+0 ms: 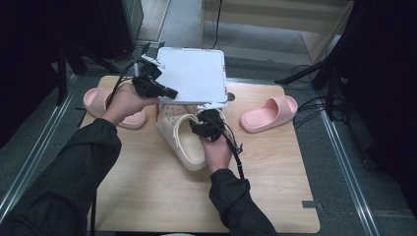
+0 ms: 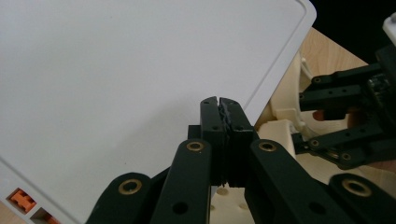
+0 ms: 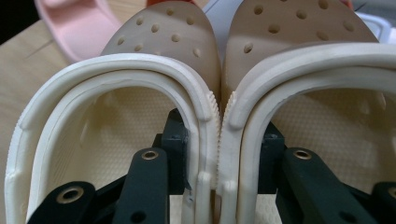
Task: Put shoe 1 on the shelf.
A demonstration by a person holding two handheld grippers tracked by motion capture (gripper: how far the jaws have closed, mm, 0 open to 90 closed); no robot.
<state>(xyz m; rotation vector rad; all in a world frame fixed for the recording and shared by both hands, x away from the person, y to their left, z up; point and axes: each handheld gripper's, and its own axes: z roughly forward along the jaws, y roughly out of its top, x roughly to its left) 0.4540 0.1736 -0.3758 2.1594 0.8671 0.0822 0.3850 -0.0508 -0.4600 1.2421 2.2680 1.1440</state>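
While the left gripper [image 2: 219, 103] sits with its jaws pressed together on the edge of a white lid [image 1: 194, 73], that lid hangs tilted over the far side of the table [image 1: 147, 196]. Right gripper [image 3: 219, 154] now: one jaw inside each cream clog [image 1: 184, 140], pinching their inner walls together at the table's middle. Two pink slides lie apart, one [image 1: 105, 105] by the left hand [image 1: 129, 101], the other [image 1: 269, 114] off to the right.

A lab or recording studio is indicated: wooden counter [image 1: 147, 196], black stands [image 1: 329, 73] at 2 o'clock, floor cables [image 1: 314, 103].
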